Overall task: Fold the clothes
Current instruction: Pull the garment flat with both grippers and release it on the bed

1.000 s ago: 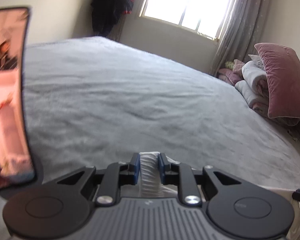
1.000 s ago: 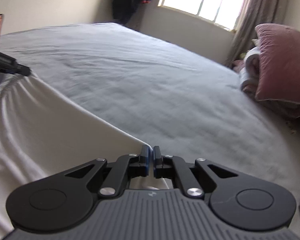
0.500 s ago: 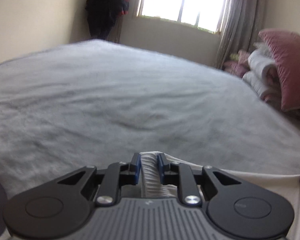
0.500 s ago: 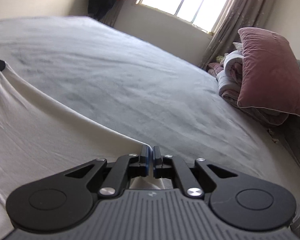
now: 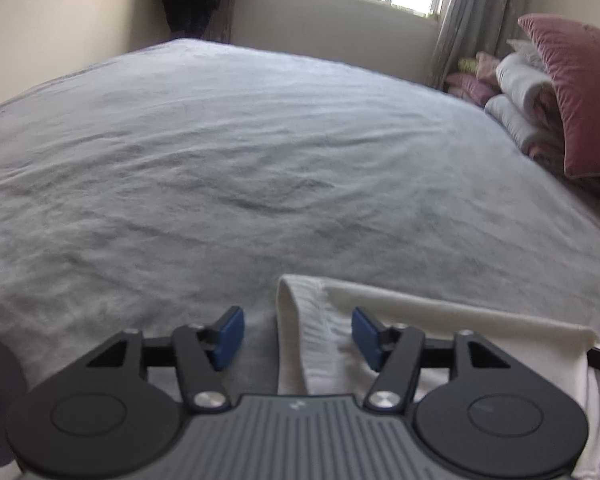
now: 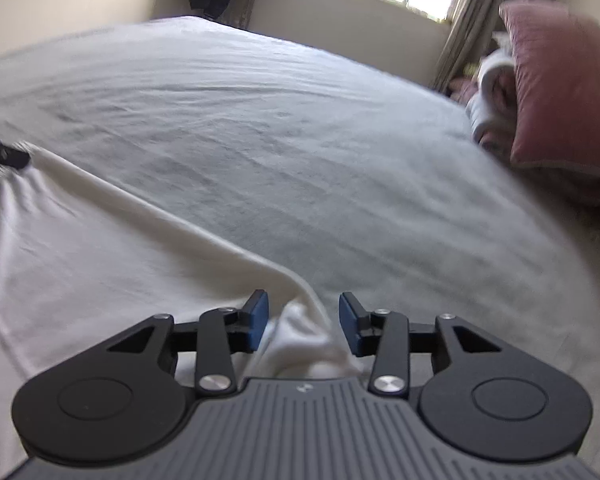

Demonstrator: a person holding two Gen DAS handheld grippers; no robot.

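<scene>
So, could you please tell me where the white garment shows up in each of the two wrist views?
Left wrist: the white garment lies bottom right, its ribbed corner between the open fingers of the left gripper.
Right wrist: it fills the lower left, its corner reaching the open right gripper.
Shared landmark: the pink pillow at the right edge.

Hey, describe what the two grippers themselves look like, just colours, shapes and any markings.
The left gripper and right gripper look alike: matte black linkage arms with triangular cutouts, round black discs at each side, silver rivets at the pivots, and blue pads lining the jaws. Each sits on a grey ribbed body with a small pale logo at its front edge. No cables or sleeves are visible.
</scene>
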